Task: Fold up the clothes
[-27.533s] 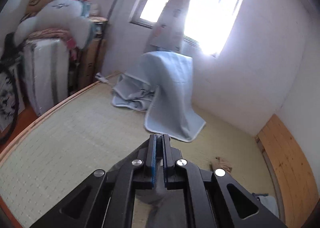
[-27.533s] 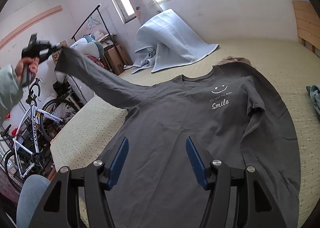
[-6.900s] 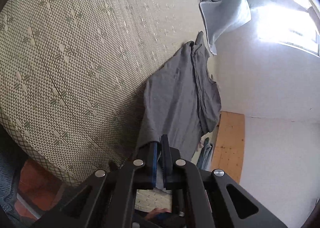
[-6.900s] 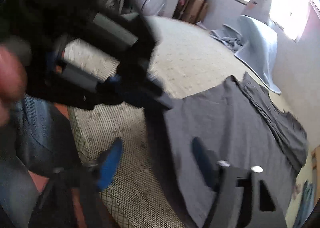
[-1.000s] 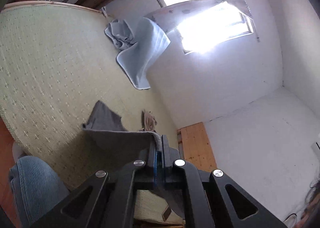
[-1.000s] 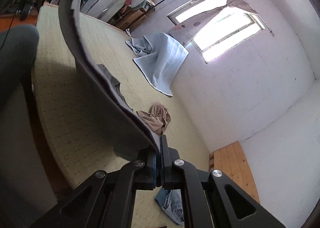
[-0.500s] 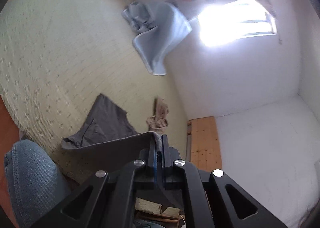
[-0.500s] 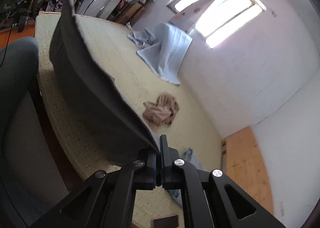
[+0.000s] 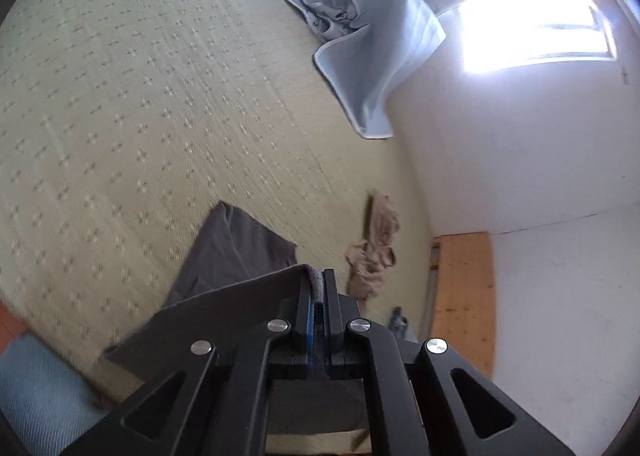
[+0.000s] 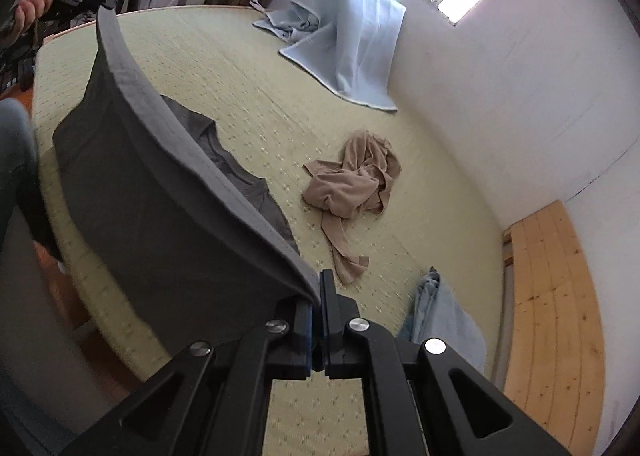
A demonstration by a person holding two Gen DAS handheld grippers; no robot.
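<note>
Both tongs are clamped on the hem edge of the grey long-sleeved shirt [image 10: 160, 216]. The left tongs [image 9: 319, 288] pinch one corner, with a thin lip of cloth showing between the blue pads; the right tongs [image 10: 316, 296] pinch the other, and the hem runs taut from them up toward the person's hand [image 10: 34, 8] at the far left. Half a second ago the lifted cloth hung higher and bowed more; now both views tilt further down toward the mat, and more of the shirt's far part, the collar end [image 10: 224, 160], shows lying flat beyond the raised edge. In my judgement the hem is being carried forward over the body, a lengthwise fold in progress; it has not yet landed.

Beyond the right tongs lies a crumpled tan garment [image 10: 352, 180] on the woven bed mat [image 10: 248, 68], a light blue one [image 10: 440, 316] to their right, and a pale blue blanket [image 9: 372, 36] slumped against the wall.
</note>
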